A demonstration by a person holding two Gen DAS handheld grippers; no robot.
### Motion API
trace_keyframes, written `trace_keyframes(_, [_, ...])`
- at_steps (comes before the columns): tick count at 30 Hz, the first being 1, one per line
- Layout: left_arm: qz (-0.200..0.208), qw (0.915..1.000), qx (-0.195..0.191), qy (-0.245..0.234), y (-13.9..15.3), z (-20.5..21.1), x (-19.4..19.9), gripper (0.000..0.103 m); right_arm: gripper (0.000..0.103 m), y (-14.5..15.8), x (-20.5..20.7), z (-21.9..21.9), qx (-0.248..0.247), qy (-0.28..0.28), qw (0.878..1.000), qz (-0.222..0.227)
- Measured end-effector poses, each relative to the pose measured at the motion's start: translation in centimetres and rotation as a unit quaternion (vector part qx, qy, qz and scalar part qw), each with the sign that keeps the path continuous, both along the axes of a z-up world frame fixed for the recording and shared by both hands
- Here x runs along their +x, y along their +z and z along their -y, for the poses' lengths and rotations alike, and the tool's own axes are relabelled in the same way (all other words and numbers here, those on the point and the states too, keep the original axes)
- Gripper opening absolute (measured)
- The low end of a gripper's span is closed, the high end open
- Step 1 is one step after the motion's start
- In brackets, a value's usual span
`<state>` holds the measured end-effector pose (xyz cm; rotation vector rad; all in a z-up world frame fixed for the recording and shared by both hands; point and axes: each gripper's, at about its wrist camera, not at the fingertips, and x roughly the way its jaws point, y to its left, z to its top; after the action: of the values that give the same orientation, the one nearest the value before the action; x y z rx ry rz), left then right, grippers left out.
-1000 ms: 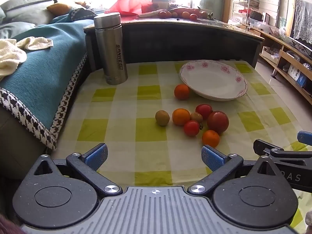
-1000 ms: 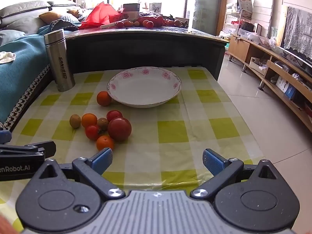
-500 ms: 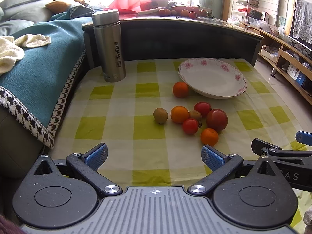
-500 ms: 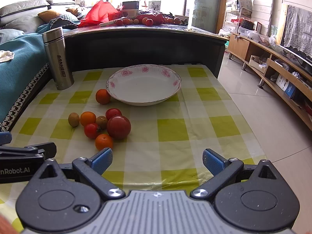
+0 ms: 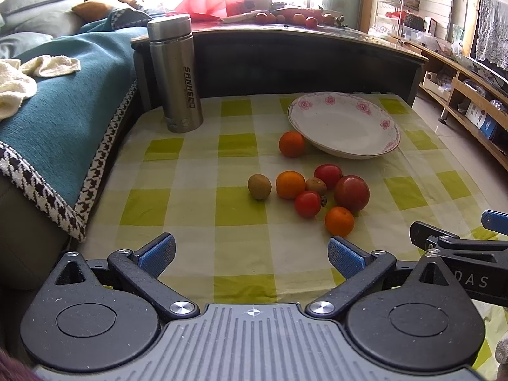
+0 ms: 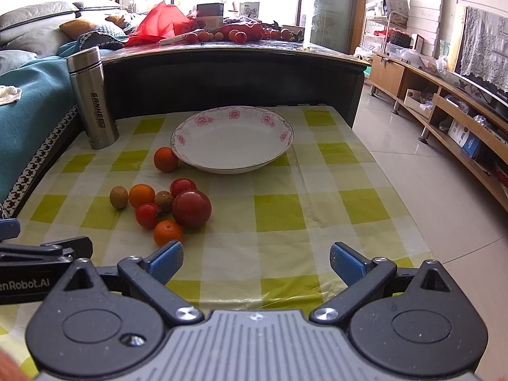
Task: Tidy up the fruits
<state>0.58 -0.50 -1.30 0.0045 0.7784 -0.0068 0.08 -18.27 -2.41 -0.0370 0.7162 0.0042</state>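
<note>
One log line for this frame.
left claw open, empty | right claw open, empty | plate empty | fruits on tablecloth

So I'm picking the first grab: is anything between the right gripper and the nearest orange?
Nothing visible. The right gripper is open, with only bare checked cloth before the nearest orange, which lies just ahead of its left finger.

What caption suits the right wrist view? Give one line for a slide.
Open right gripper faces loose fruit beside an empty plate on a checked cloth.
</note>
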Motion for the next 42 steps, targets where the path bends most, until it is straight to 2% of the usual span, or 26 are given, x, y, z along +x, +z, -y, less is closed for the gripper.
trace_keyframes(42, [-0.005, 0.9998, 0.015, 0.008, -0.29, -0.32, 0.25, 0.103, 0.103, -0.04, -0.12, -0.2, 0.015, 0.015, 1.0, -0.009])
